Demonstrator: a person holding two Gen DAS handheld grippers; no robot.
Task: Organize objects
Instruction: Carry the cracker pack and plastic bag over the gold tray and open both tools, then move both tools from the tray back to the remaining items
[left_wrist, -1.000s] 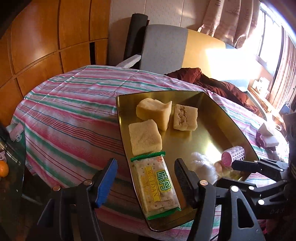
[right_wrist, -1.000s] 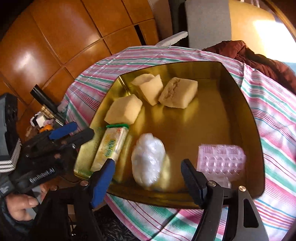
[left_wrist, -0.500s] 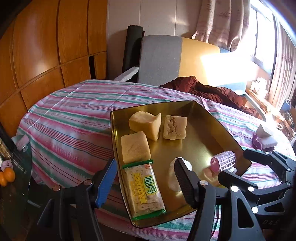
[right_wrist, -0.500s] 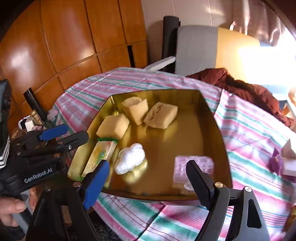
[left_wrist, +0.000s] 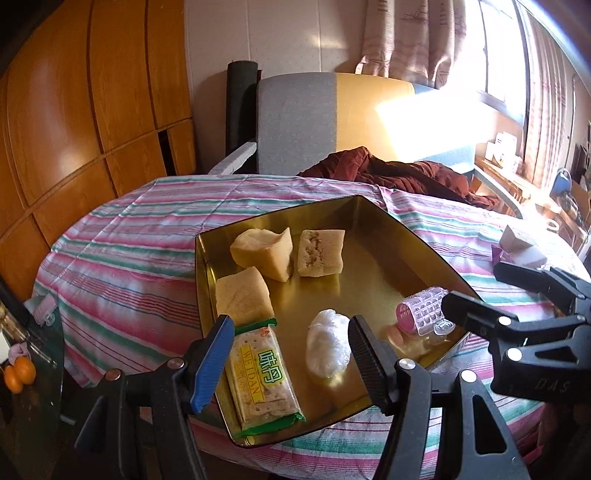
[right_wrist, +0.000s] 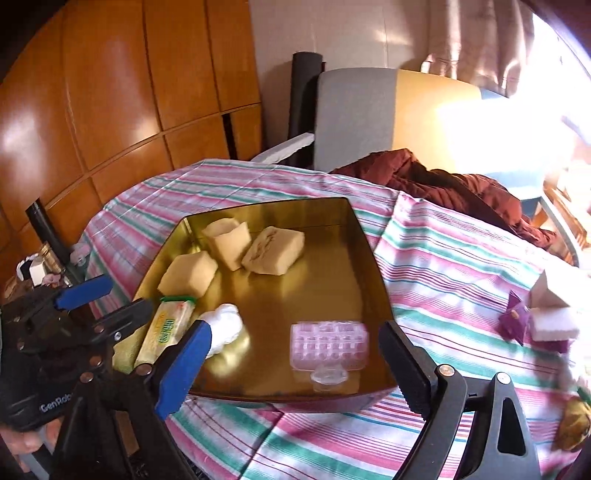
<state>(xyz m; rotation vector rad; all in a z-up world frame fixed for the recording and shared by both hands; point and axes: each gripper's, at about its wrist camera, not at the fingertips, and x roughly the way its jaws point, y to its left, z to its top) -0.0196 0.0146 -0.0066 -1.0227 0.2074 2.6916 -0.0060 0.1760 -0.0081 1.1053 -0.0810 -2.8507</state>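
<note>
Both tongs hang above the near edge of the gold tray (right_wrist: 369, 236), pointing down at it, nothing between their jaws.

Left tongs (left_wrist: 288, 354): jaws parted part-way, empty. In the left view the cracker packet (left_wrist: 264, 373) lies in the tray straight below the gap, clear of both fingers. The white wrapped lump (left_wrist: 328, 349) sits just beside the inner face of the black finger (left_wrist: 369, 365), apart from it as far as I can tell.

Right tongs (right_wrist: 295, 363): jaws opening, already wide, empty. In the right view the pink studded roller (right_wrist: 330, 346) lies in the tray's near corner, framed between the two fingers but below them, untouched.

Tray contents: three pale cake blocks (left_wrist: 280, 254) at the far-left end, then packet, lump and roller along the near side. All rest on the tray floor.

Step in hand, my reading: a placement just finished. The roller looks released, and both hands are clear of the tray.

Still loose on the striped counter (right_wrist: 443, 258), at the right: a purple wrapper (right_wrist: 515, 319) and the pale blocks (right_wrist: 550, 306) touching it, well apart from the tray.

Next move likely calls for swinging the right tongs rightward to those, jaws kept wide, descending square over one piece, avoiding the tray wall.
</note>
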